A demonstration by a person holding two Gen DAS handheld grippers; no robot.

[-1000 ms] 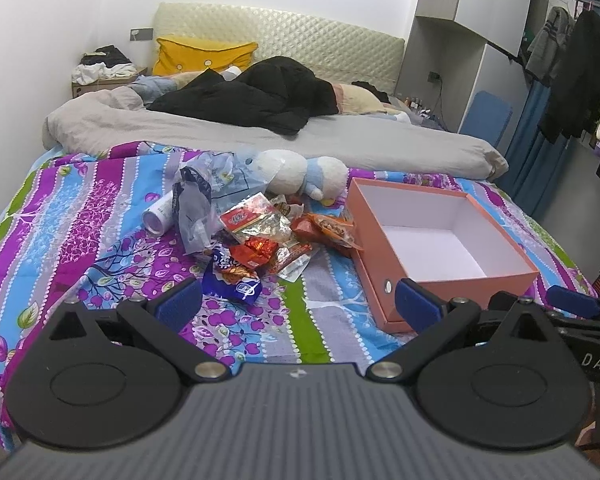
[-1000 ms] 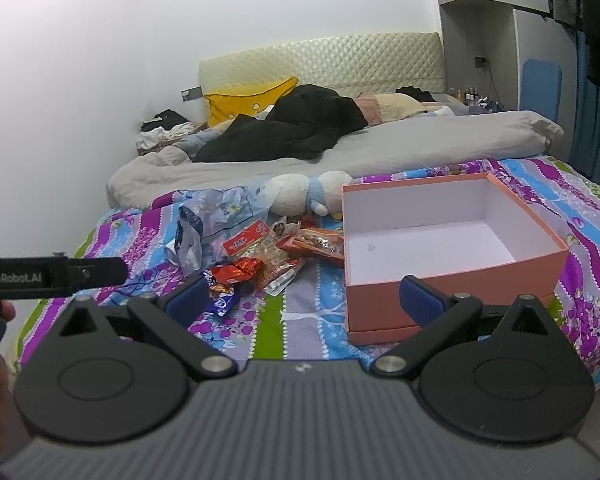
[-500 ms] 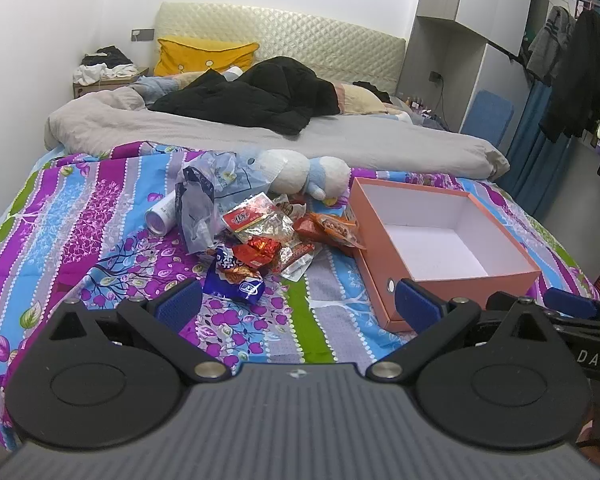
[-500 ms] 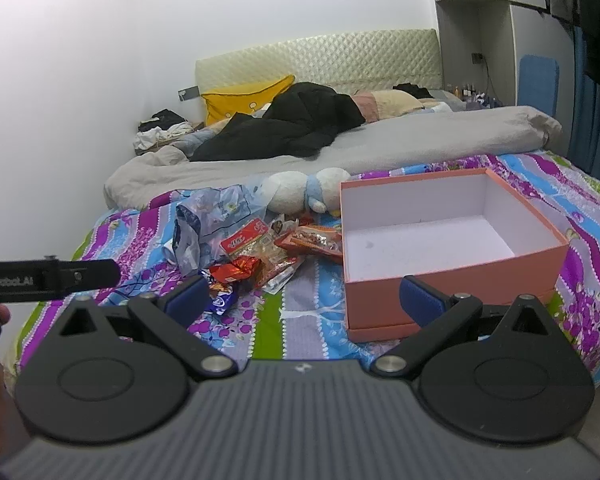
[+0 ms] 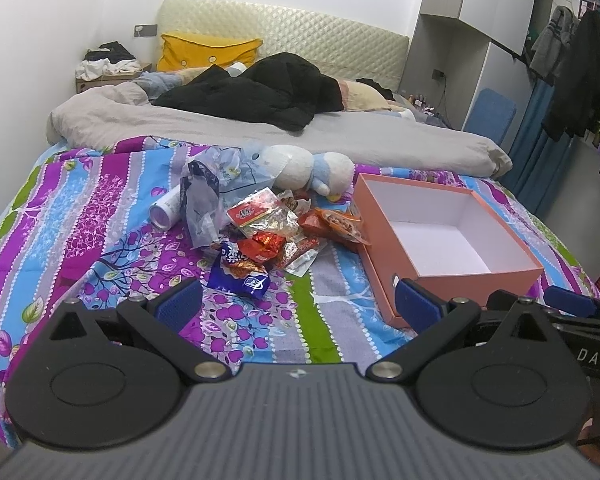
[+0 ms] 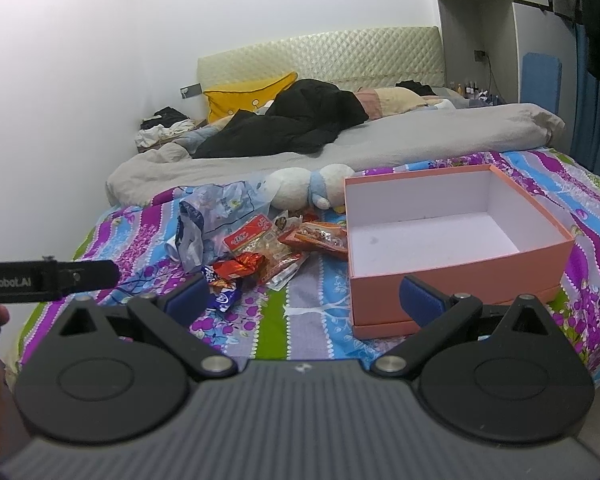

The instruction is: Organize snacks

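Note:
Several snack packets (image 5: 278, 236) (image 6: 268, 248) lie heaped on the striped bedspread, among them a blue packet (image 5: 240, 276), a red foil one (image 5: 265, 249) and a clear bag with a red label (image 5: 260, 216). To their right stands a pink box (image 5: 384, 264) (image 6: 452, 276), lidless, white inside, with nothing in it. My left gripper (image 5: 296, 306) hovers open near the foot of the bed, short of the heap. My right gripper (image 6: 304, 298) is open too, with the box's front wall behind its right finger. Nothing is held.
A crumpled plastic bag (image 5: 204, 188), a white tube (image 5: 166, 210) and a plush toy (image 5: 304, 168) lie behind the snacks. A grey duvet (image 5: 220, 128) and black clothes (image 5: 260, 94) cover the far half of the bed. The left gripper's bar (image 6: 48, 280) crosses the right view's left edge.
Both views have drifted slightly; the snacks and box sit a little further right in the left wrist view. Nothing on the bed has moved and both grippers stay open.

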